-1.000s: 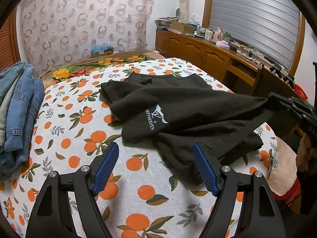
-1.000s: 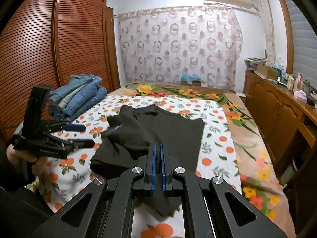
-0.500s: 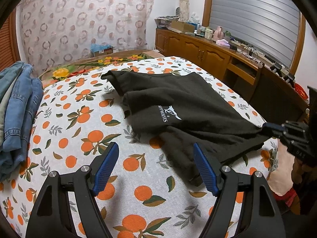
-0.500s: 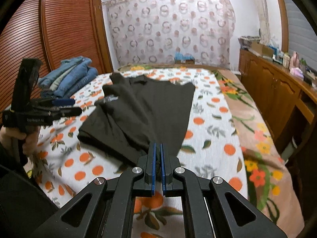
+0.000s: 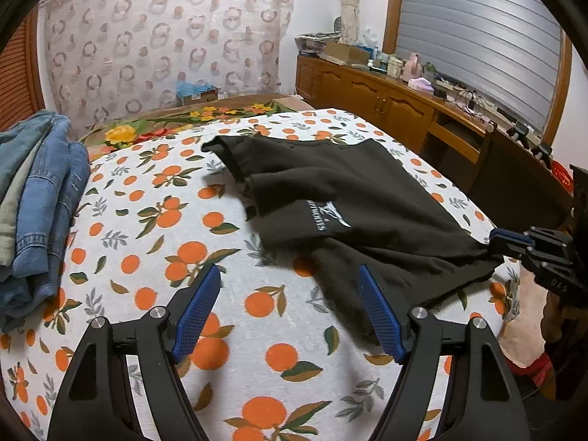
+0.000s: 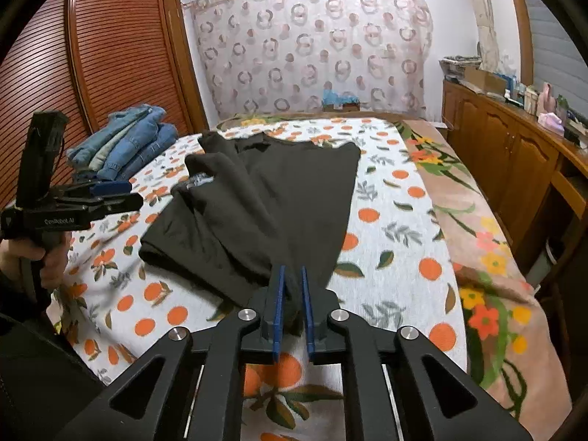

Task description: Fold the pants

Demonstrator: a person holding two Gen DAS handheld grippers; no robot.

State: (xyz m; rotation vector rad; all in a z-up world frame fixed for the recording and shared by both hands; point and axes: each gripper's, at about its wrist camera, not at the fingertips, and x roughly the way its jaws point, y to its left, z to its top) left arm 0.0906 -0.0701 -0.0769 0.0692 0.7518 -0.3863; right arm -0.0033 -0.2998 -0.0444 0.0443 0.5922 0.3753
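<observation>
Black pants [image 5: 341, 198] with a white logo lie rumpled on the orange-print bedspread [image 5: 154, 242]; they also show in the right wrist view [image 6: 264, 198]. My right gripper [image 6: 292, 283] is shut on the near hem of the pants, with cloth bunched between its blue pads; it appears at the right edge of the left wrist view [image 5: 494, 237], pinching the cloth. My left gripper [image 5: 290, 308] is open and empty, low over the bedspread just left of the pants' near edge; it shows in the right wrist view [image 6: 114, 191].
A stack of folded blue jeans [image 5: 33, 191] lies at the bed's left side. A wooden cabinet [image 5: 397, 106] with clutter runs along the right wall. A slatted wooden wardrobe [image 6: 92, 73] stands on the left. A floral blanket [image 6: 488, 257] covers the bed's right side.
The right gripper has pulled the pants' hem toward the bed's near edge, stretching the cloth out flatter and longer. Its pads now stand a little apart around bunched cloth. The left gripper stays open.
</observation>
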